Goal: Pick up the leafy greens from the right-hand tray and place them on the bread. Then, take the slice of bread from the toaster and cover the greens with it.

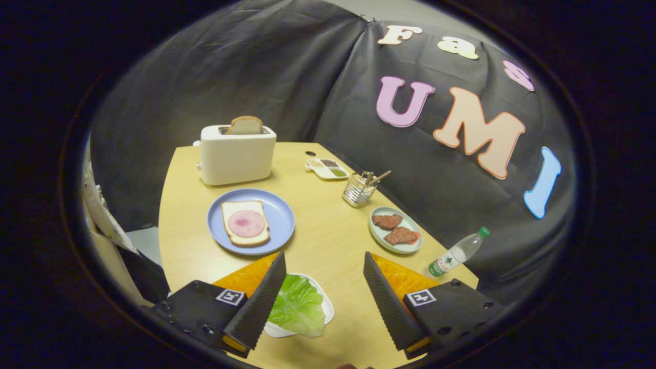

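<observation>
Gaping tool [324,266] over tray [326,307] — greens [300,307] inside | toaster [237,156] — bread slice [245,125]

Gripper [325,266], fingers spread wide, angled downward

Looking forward and down along the spread fingers of the gripper [325,266] from above the near edge of the yellow table [328,230], close over the lettuce leaf [298,306] in its white tray [328,307], facing the toaster [237,154] and the black cloth wall [266,77].
</observation>
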{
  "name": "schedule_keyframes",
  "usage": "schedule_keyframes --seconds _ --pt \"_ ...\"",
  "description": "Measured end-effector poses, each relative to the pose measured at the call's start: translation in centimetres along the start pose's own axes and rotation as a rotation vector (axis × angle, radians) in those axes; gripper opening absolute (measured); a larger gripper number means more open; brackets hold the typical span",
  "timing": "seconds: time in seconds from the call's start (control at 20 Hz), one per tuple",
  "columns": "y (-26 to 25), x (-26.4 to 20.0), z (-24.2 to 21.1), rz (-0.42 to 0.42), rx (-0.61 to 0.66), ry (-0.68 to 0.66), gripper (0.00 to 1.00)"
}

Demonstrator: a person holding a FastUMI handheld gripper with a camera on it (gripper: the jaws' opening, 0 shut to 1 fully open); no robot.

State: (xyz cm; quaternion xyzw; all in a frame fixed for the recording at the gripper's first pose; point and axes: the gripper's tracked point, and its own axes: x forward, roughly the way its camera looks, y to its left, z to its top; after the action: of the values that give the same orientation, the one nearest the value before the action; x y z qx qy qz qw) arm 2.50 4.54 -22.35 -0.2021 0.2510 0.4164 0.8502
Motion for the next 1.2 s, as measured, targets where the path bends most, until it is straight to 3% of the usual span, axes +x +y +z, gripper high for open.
schedule_keyframes --seconds 0.45,1.2 --pt "2.6 2.6 -5.2 0.138 -0.080 0.146 0.99" --pt "5.1 6.5 -12.1 0.251 -0.013 0.322 0.99"
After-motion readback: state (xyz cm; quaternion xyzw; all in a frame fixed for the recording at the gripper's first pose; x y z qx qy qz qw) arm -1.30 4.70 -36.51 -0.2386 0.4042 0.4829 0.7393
